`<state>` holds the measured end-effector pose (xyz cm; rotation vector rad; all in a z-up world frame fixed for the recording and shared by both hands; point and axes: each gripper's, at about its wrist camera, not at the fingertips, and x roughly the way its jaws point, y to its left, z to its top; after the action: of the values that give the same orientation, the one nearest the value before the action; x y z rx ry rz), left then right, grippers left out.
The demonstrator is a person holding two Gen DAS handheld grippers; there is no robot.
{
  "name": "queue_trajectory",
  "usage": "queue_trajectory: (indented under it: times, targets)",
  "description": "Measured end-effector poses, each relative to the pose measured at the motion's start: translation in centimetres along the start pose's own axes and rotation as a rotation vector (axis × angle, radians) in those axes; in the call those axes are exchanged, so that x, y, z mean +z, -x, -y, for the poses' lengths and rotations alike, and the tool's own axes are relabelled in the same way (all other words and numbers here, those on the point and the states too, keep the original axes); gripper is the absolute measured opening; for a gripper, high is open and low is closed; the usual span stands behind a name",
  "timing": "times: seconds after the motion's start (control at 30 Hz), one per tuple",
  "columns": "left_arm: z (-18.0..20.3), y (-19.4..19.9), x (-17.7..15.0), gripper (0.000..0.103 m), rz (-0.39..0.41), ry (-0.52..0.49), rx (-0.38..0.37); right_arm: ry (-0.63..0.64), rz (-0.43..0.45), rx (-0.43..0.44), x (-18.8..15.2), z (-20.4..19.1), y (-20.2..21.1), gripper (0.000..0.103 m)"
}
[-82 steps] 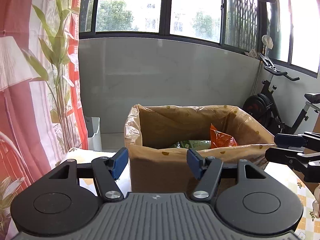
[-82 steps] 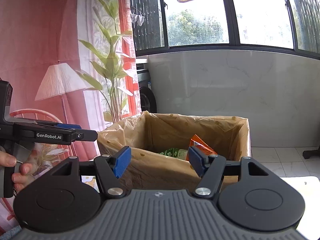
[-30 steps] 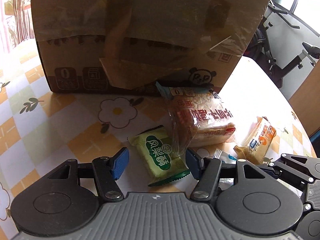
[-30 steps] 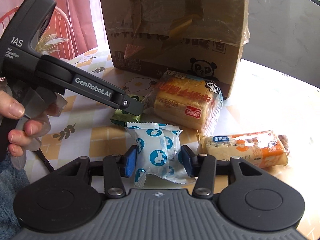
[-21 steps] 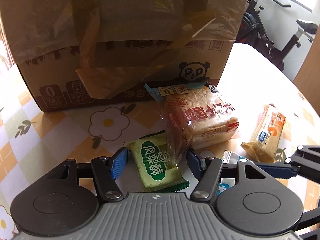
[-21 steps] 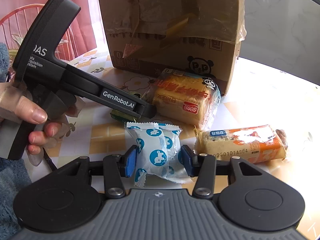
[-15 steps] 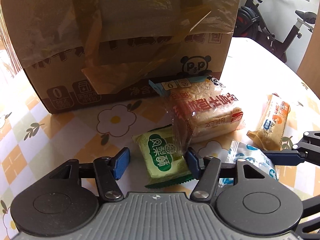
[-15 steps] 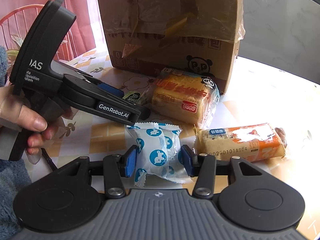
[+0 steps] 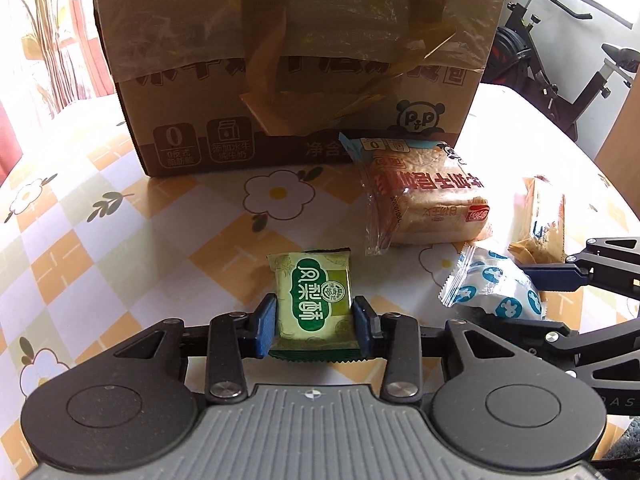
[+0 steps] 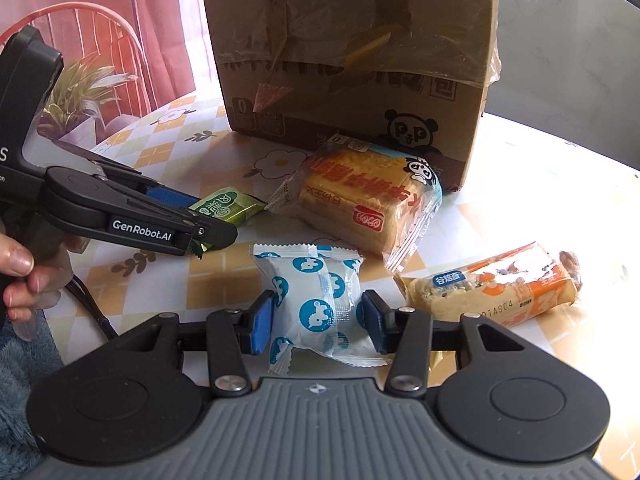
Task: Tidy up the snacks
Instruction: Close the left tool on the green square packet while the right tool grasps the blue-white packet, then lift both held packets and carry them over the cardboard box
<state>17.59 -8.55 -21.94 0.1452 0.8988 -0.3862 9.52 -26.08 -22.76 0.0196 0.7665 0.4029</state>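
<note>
On checkered tablecloth, angled-down left hand-held gripper just closed onto green pkt; right hand-held gripper straddles blue-white pkt, grip unclear.

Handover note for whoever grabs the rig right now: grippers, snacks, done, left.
Left gripper: jaws have just been closing, pads now on the green pastry packet, which lies on the table.
Right gripper: jaws astride the white-and-blue packet; contact unclear, packet on the table.
Loose in front of the cardboard box: bread loaf pack and orange cereal bar.
Done: nothing from this group boxed yet.
Left: lift both packets into the box, then likely the bread and the bar.
</note>
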Motion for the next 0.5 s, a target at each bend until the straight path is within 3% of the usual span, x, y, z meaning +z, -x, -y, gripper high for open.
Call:
queue_trajectory:
  times: [0.5]
  targets:
    - [-1.1, 1.4, -0.6, 0.042, 0.013, 0.060, -0.036, -0.037, 0.003, 0.026, 0.3, -0.1, 0.0, 0.049]
